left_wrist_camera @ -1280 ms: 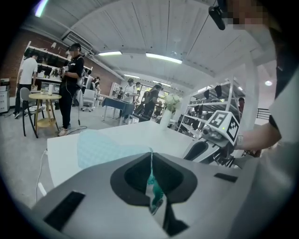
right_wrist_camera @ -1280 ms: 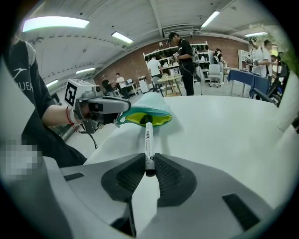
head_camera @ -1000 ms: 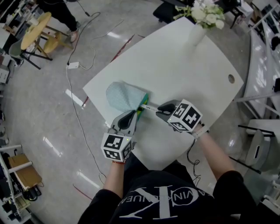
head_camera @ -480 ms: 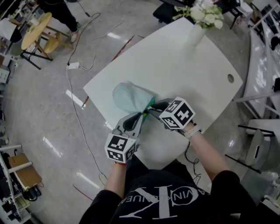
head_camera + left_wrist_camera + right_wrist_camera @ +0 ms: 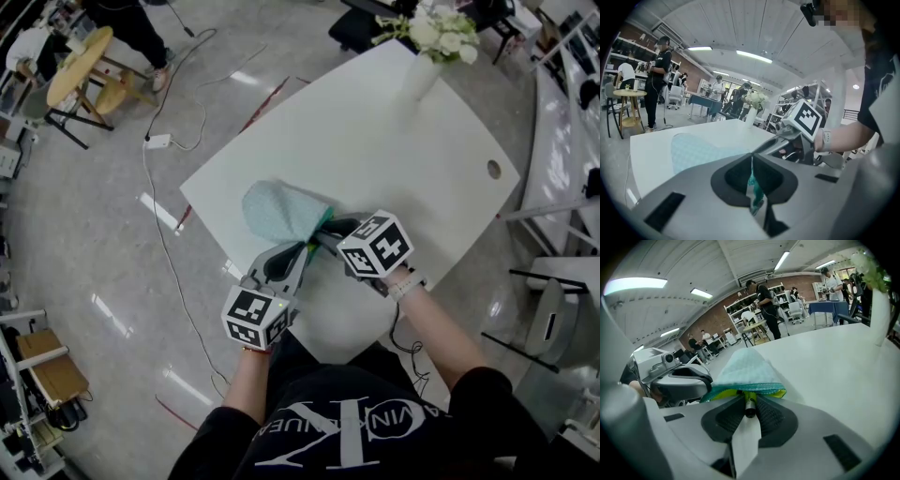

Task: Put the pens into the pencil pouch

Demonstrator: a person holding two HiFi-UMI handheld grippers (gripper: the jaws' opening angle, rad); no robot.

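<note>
Nearly done, I judge: the left gripper (image 5: 751,161) pinches the rim of the pencil pouch (image 5: 277,208) lying on the table (image 5: 394,141), while the right gripper (image 5: 749,398), jaws just easing apart, grips the tail of a pen (image 5: 749,411) already mostly inside.

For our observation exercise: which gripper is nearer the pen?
Right. The pen has its end between the jaws of the right gripper, at the mouth of the pouch; the left gripper pinches the pouch's teal edge beside it, off the pen.
</note>
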